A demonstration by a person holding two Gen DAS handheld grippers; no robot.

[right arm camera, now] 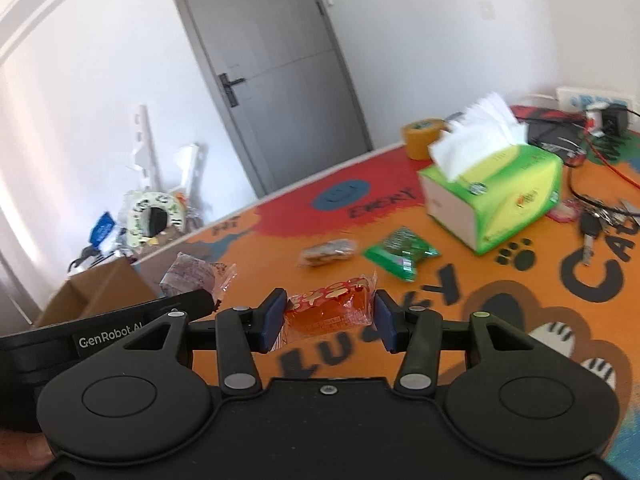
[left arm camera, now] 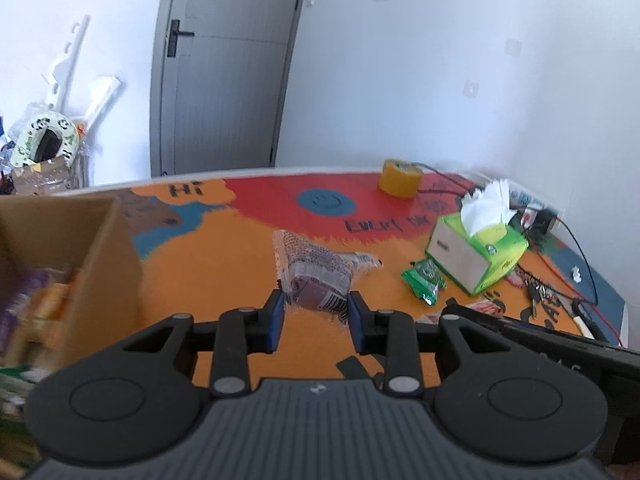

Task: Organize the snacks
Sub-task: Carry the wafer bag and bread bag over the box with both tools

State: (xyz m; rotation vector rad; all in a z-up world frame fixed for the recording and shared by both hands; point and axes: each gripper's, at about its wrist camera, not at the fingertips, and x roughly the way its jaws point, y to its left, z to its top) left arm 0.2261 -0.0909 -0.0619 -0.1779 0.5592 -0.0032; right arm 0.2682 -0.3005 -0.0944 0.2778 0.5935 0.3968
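My left gripper (left arm camera: 316,314) is shut on a purple-brown wrapped snack (left arm camera: 320,276) and holds it above the orange table mat. The same snack shows in the right wrist view (right arm camera: 190,276), at the tip of the left gripper's body. My right gripper (right arm camera: 326,318) is shut on a red wrapped snack (right arm camera: 330,306) with gold flowers. A green snack packet (left arm camera: 425,280) (right arm camera: 402,254) and a small brown snack (right arm camera: 329,252) lie on the mat. A cardboard box (left arm camera: 76,264) (right arm camera: 94,296) with several snacks inside stands at the left.
A green tissue box (left arm camera: 476,248) (right arm camera: 496,196) stands at the right. A yellow tape roll (left arm camera: 400,178) (right arm camera: 420,138) sits at the back. Keys (right arm camera: 596,220), cables (left arm camera: 576,248) and a power strip (right arm camera: 592,100) lie at the far right. Clutter stands by the door (left arm camera: 224,64).
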